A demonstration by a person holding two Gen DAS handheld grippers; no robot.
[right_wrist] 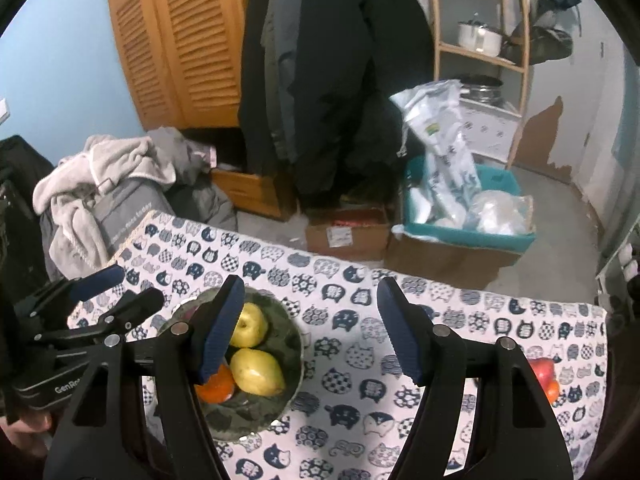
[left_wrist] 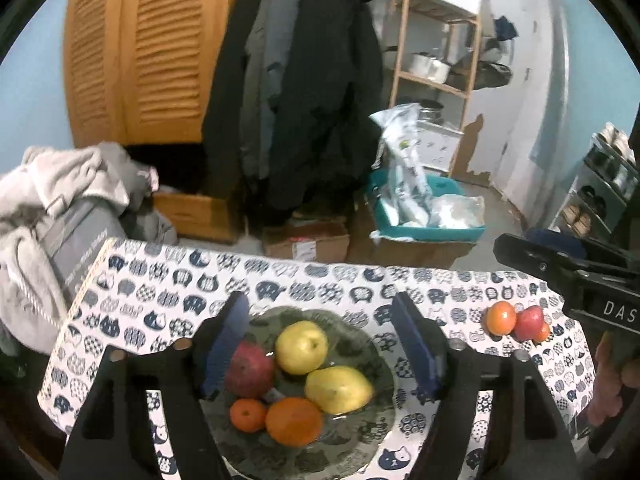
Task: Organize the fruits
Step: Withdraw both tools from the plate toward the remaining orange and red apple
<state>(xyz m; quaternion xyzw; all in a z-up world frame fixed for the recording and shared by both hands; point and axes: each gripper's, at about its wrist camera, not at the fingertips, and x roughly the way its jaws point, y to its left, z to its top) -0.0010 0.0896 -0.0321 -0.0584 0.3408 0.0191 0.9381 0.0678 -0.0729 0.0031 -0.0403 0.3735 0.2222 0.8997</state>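
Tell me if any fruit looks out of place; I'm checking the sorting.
Yes. Three fruits sit loose on the tablecloth at its right end, away from the bowl: an orange, a red apple and a smaller orange fruit, bunched together. The bowl holds the other five.

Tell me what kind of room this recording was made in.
Likely a lived-in home room used for storage: coats hang by a louvred wooden wardrobe, a shelf rack holds pots, and a small table carries fruit.
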